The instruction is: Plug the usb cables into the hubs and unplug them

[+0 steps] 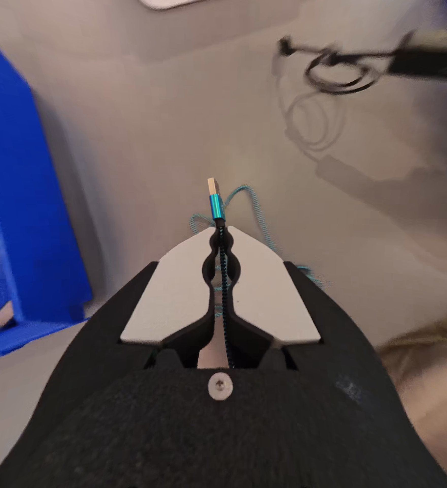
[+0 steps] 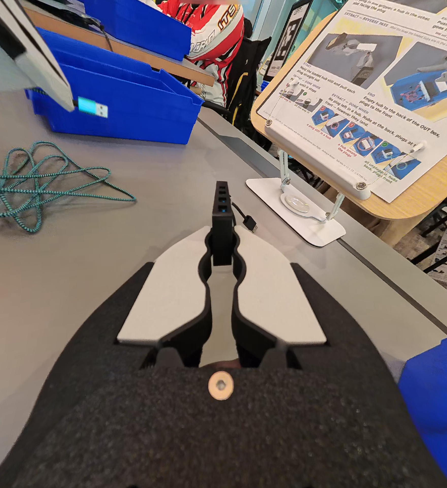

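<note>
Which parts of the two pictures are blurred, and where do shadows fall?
Left wrist view: the teal plug in the left tool is sharp; the black hub and blue bin are motion-blurred; its shadow falls on the grey table. Right wrist view: mostly sharp, the far plug smeared.

In the right wrist view, the grey table (image 2: pixel 164 169) lay open from 11 to 12 o'clock. At 9 o'clock the loose teal cable (image 2: pixel 40 184) covered part of it. Blue bins (image 2: pixel 127 105) closed the far side at 11 o'clock, with the left gripper (image 2: pixel 66 104) near them. At 2 o'clock the white stand (image 2: pixel 296 211) stood in the way.
</note>
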`<state>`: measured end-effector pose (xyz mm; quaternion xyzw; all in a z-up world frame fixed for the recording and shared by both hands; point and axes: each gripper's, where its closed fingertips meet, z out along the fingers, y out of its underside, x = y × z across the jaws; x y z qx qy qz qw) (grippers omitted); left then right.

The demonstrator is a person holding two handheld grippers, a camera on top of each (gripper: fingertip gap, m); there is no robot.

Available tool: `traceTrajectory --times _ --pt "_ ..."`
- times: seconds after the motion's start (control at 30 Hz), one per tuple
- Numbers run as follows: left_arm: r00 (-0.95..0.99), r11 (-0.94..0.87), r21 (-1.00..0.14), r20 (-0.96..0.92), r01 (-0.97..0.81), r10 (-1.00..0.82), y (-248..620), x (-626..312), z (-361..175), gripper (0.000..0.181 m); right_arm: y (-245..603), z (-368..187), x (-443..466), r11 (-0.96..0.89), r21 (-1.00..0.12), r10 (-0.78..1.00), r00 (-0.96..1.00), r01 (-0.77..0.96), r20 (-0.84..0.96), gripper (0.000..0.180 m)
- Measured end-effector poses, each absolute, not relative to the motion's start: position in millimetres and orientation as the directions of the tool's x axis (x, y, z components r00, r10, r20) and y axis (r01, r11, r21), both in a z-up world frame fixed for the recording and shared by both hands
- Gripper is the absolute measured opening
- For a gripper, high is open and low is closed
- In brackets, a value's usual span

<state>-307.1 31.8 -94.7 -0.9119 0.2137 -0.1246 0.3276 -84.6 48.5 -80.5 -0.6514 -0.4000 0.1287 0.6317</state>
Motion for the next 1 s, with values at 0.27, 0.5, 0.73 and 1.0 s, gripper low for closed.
traceTrajectory --times 0.27,0.5,0.73,1.0 --pt "0.507 -0.721 -0.646 0.547 -0.251 -0.666 12.2 -226.2 -62.6 0.002 50.4 -77.4 -80.7 0.06 -0.962 0.714 0.662 0.268 0.229 0.01" --pt "0.404 -0.751 -0.516 0.634 -0.412 -0.659 9.1 -187.7 -105.7 0.002 54.5 -86.7 -77.0 0.119 -0.907 0.632 0.674 0.403 0.382 0.011" --pt "0.449 -0.706 -0.461 0.553 -0.537 -0.702 21.1 -191.7 -170.8 0.002 54.6 -96.1 -67.4 0.125 -0.87 0.573 0.681 0.478 0.456 0.01" --pt "0.461 -0.352 -0.582 -0.046 -0.733 -0.886 47.2 -212.7 -175.1 0.032 52.1 -97.9 -64.2 0.145 -0.847 0.542 0.675 0.511 0.5 0.011"
